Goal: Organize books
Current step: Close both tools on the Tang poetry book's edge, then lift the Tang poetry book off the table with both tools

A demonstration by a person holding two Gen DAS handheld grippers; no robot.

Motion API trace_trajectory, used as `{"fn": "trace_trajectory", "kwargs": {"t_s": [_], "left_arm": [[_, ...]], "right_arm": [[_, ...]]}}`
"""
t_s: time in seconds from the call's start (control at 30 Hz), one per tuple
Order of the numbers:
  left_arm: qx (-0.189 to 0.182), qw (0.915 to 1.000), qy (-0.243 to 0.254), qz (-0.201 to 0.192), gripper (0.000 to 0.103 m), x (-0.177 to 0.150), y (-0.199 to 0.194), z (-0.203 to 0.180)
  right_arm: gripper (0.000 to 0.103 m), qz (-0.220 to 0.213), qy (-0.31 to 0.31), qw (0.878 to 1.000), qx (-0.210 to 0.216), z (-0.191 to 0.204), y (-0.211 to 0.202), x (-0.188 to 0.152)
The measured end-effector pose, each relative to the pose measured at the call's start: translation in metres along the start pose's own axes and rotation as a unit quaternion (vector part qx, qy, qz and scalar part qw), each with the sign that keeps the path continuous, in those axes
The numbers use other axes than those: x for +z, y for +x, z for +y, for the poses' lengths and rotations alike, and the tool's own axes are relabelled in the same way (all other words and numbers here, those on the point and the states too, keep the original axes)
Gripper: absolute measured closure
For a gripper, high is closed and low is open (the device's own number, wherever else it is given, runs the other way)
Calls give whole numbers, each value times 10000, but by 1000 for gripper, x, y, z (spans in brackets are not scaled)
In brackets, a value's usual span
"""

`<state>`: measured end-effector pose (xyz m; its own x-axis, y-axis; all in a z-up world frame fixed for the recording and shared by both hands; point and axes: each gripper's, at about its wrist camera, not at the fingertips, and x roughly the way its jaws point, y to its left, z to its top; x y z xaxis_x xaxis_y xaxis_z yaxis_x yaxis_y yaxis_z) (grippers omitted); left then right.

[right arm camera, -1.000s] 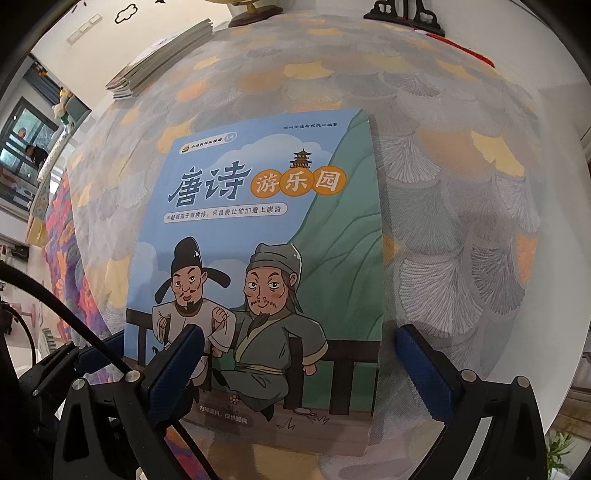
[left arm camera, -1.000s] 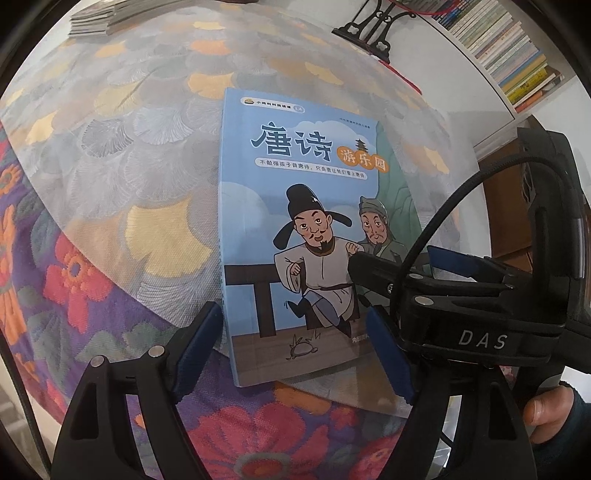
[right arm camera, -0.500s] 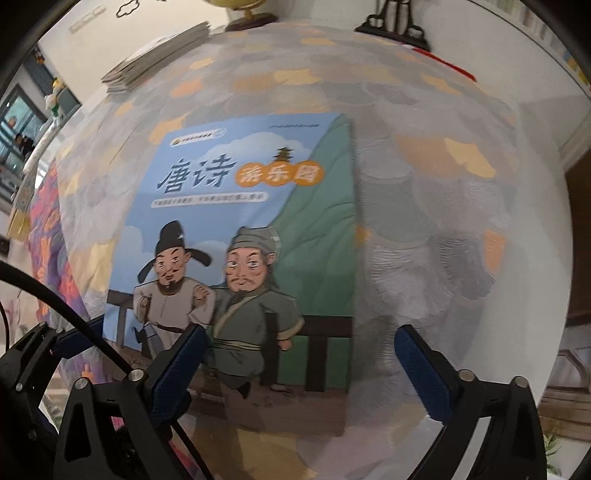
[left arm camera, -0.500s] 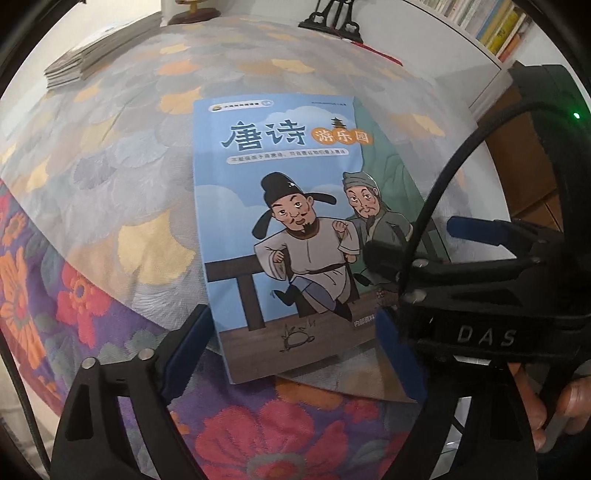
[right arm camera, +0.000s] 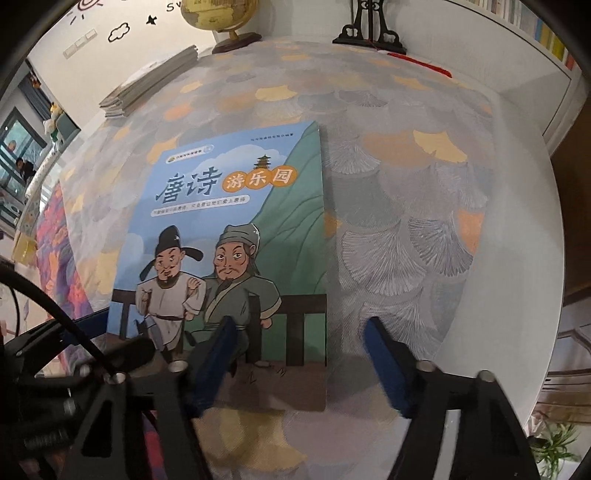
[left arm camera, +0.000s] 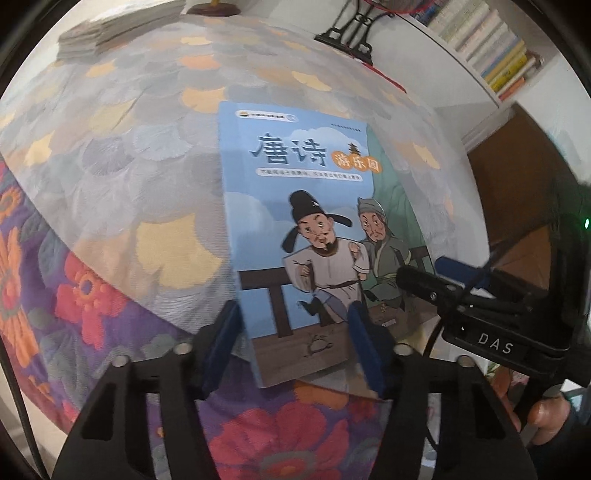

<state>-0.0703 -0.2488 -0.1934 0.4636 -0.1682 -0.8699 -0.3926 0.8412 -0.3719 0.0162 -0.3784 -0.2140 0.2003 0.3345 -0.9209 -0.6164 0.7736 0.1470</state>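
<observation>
Only right view shows globe [right arm camera: 220, 16]; both tools closing, gapped, astride book [left arm camera: 295, 229] corners.

A closed blue picture book [right arm camera: 236, 236] lies flat, apparently overhanging the table's near edge.

Table: round, draped in a pale cloth [right arm camera: 424, 206] printed with grey and yellow fan-shaped leaves.
Under-cloth: purple fabric with red and orange flowers [left arm camera: 85, 295] hangs at the table's near edge.
Wall: white, with black cloud and star stickers [right arm camera: 120, 32].
Shelf: white bookshelf [left arm camera: 491, 48] to the right, spines tightly packed.
Window: glazed frame [right arm camera: 18, 162] at far left.
Plant: green leaves [right arm camera: 554, 443] low on the right.
</observation>
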Motion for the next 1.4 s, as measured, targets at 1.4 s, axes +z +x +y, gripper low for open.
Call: {"fn": "trace_trajectory", "kwargs": {"t_s": [1.4], "left_arm": [[-3226,9348,-1480,116,76,47,2,8]], "right_arm": [[4,408,2711,8907,3626,-101,24,3]]}}
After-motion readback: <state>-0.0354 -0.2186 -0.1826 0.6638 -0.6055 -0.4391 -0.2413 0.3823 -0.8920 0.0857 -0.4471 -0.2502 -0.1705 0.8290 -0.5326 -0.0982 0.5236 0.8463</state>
